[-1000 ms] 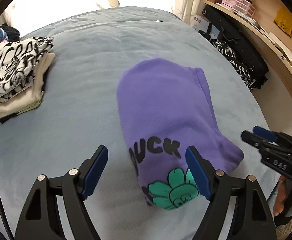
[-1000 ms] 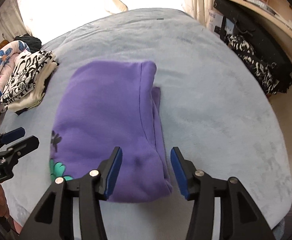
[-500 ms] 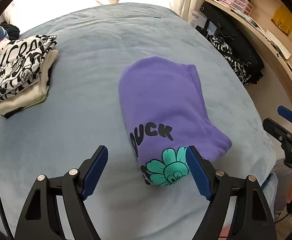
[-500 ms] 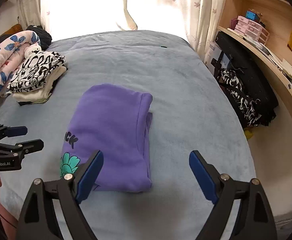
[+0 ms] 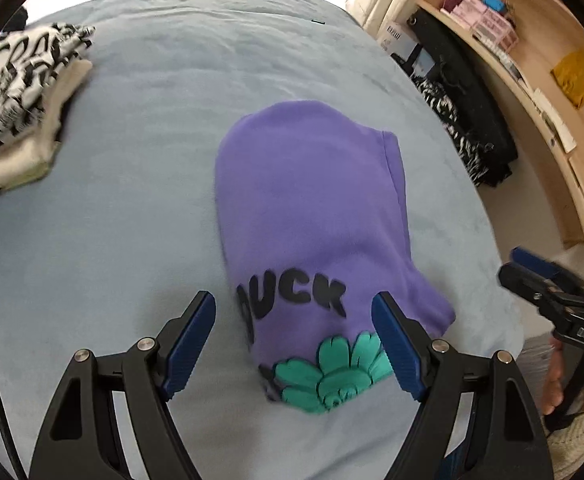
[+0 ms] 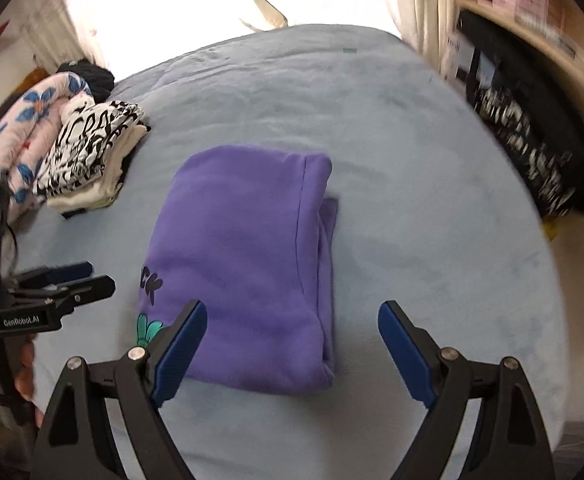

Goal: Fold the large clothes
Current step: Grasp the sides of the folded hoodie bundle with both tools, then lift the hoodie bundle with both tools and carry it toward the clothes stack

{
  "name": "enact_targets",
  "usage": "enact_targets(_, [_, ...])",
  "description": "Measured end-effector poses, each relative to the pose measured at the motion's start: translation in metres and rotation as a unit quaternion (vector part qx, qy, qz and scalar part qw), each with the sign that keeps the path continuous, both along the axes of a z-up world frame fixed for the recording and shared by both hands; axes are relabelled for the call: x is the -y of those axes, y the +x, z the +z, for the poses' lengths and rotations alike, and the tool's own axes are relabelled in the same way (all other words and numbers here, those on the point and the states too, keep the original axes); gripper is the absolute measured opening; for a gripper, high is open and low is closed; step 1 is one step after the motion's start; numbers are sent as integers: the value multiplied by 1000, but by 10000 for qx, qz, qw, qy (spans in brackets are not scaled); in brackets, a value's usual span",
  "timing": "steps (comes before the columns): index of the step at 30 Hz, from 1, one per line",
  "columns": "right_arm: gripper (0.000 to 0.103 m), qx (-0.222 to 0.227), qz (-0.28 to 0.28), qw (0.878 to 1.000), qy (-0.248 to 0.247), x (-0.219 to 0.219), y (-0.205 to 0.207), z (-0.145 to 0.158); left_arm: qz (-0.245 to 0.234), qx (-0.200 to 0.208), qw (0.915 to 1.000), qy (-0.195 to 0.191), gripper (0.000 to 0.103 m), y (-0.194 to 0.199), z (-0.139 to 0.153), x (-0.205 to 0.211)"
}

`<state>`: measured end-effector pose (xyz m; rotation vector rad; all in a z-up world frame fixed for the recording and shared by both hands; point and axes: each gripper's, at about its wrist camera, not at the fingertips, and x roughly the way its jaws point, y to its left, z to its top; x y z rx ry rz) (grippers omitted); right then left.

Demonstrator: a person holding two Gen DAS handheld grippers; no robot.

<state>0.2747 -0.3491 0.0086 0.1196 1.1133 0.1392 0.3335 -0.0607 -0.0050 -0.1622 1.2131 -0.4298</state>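
A purple sweatshirt (image 5: 311,216) lies folded into a compact rectangle on the light blue bed (image 5: 132,220). It bears black letters and a teal flower print at its near edge. It also shows in the right wrist view (image 6: 244,260). My left gripper (image 5: 293,344) is open and empty, hovering over the sweatshirt's near printed edge. My right gripper (image 6: 292,344) is open and empty, above the sweatshirt's near right corner. Each gripper shows at the edge of the other's view: the right gripper (image 5: 547,280) and the left gripper (image 6: 60,284).
A stack of folded clothes (image 6: 88,156) topped by a black-and-white print lies at the bed's left, beside a pink floral quilt (image 6: 24,136). Black bags and patterned cloth (image 6: 531,136) lie off the bed's right edge under a wooden shelf (image 5: 531,64).
The right gripper's jaws opened wide and let the sweatshirt go, and it pulled up and back. Both grippers have since come closer to the sweatshirt. The sweatshirt lies unmoved.
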Motion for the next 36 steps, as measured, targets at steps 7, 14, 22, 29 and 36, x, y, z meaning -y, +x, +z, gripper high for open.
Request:
enact_targets(7, [88,-352,49,9975,616,20,20,-41,-184,-139,9995,-211,79,14,-35,5])
enact_targets(14, [88,-471,163,9915,1203,29,27,-59,-194,-434,9974,-547,79,23,-55,5])
enact_targets(22, [88,-759,264,9838,1603,31,39,-93,-218,-588,9941,-890,83,35,-73,8])
enact_targets(29, [89,-932,358,9752,1977,39,49,-122,-326,-555,9938,-907,94,41,-82,16])
enact_targets(36, [89,-1179,543,9533,2726,41,61,-158,-264,-752,9903,-1134,102,50,-99,23])
